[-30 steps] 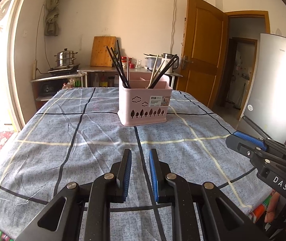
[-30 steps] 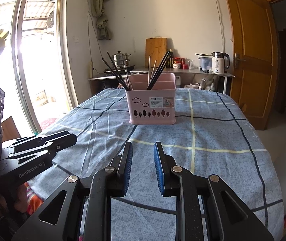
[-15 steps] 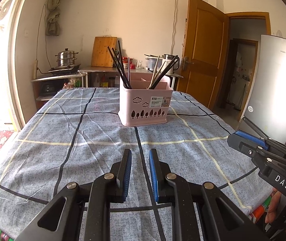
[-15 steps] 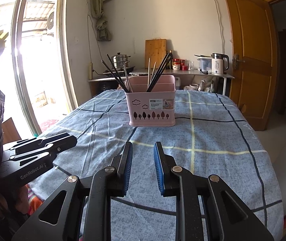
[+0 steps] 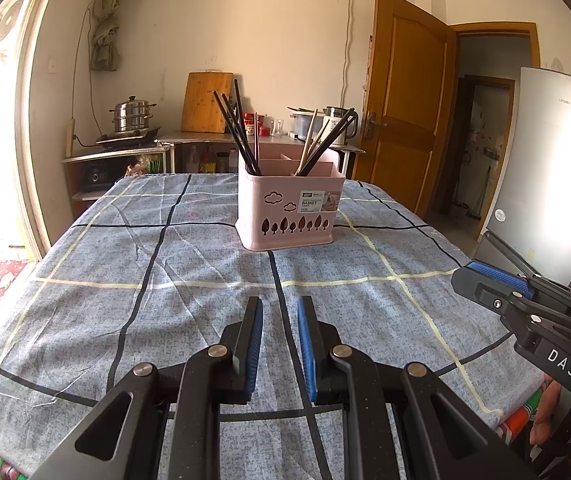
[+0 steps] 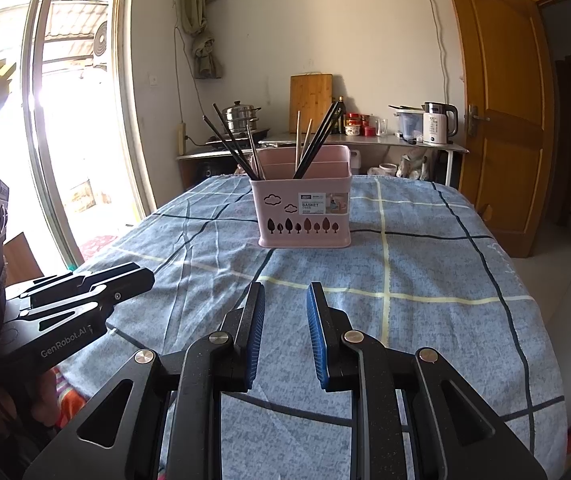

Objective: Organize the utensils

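A pink utensil basket [image 5: 289, 216] [image 6: 305, 216] stands upright near the middle of the table with its blue checked cloth [image 5: 145, 280] [image 6: 425, 260]. Black chopsticks [image 5: 237, 132] [image 6: 229, 144] lean in its left compartment. Pale and black chopsticks [image 5: 325, 140] [image 6: 317, 136] lean in its right one. My left gripper [image 5: 280, 302] hovers over the near part of the cloth, open, with nothing between its blue pads. My right gripper [image 6: 286, 288] is beside it on the right, also open and empty. Each shows in the other's view, the right gripper [image 5: 485, 280] and the left gripper [image 6: 125, 280].
Behind the table a counter [image 6: 365, 140] carries a steamer pot [image 5: 131, 114], a wooden cutting board [image 5: 205, 102], jars and a kettle [image 6: 439, 122]. A wooden door [image 5: 405, 100] and a grey fridge [image 5: 553, 168] stand on the right, a glass door [image 6: 73, 120] on the left.
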The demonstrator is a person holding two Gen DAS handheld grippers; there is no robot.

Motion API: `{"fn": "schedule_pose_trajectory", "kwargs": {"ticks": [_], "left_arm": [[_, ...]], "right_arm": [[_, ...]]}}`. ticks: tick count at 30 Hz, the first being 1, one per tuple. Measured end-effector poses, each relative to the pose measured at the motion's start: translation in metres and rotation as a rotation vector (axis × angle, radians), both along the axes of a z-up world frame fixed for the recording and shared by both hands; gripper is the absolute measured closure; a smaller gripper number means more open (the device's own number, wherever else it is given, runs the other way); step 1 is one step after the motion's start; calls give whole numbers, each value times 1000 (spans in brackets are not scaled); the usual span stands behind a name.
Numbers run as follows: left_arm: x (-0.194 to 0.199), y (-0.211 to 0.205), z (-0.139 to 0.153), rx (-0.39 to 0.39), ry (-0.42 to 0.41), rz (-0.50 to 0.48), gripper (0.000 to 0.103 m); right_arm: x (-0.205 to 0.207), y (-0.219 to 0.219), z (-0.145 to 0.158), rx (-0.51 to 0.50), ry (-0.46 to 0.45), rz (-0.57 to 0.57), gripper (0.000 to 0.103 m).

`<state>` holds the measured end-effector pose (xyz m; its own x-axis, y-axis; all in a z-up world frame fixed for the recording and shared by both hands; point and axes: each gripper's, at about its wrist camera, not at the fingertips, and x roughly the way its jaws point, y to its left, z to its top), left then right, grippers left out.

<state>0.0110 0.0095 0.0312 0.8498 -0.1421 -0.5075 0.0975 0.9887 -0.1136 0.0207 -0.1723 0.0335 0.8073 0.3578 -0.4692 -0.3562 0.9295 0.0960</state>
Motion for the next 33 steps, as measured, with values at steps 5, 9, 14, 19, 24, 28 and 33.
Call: {"fn": "schedule_pose_trajectory", "kwargs": {"ticks": [5, 9, 14, 19, 24, 28, 33], "left_arm": [[0, 0, 0, -1, 3, 1, 86], [0, 0, 0, -2, 4, 0, 86], [-1, 1, -1, 2, 8, -3, 86], [-2, 0, -1, 16, 9, -9, 86], [-3, -1, -1, 20, 10, -9, 86], [-4, -1, -1, 26, 9, -10, 86], [-4, -2, -1, 35, 11, -13, 86]], "right_arm": [[0, 1, 0, -1, 2, 1, 81], [0, 1, 0, -2, 5, 0, 81], [0, 2, 0, -5, 7, 2, 81], [1, 2, -2, -8, 14, 3, 81], [1, 2, -1, -7, 9, 0, 81], [1, 3, -2, -10, 13, 2, 81], [2, 3, -2, -14, 15, 3, 81]]}}
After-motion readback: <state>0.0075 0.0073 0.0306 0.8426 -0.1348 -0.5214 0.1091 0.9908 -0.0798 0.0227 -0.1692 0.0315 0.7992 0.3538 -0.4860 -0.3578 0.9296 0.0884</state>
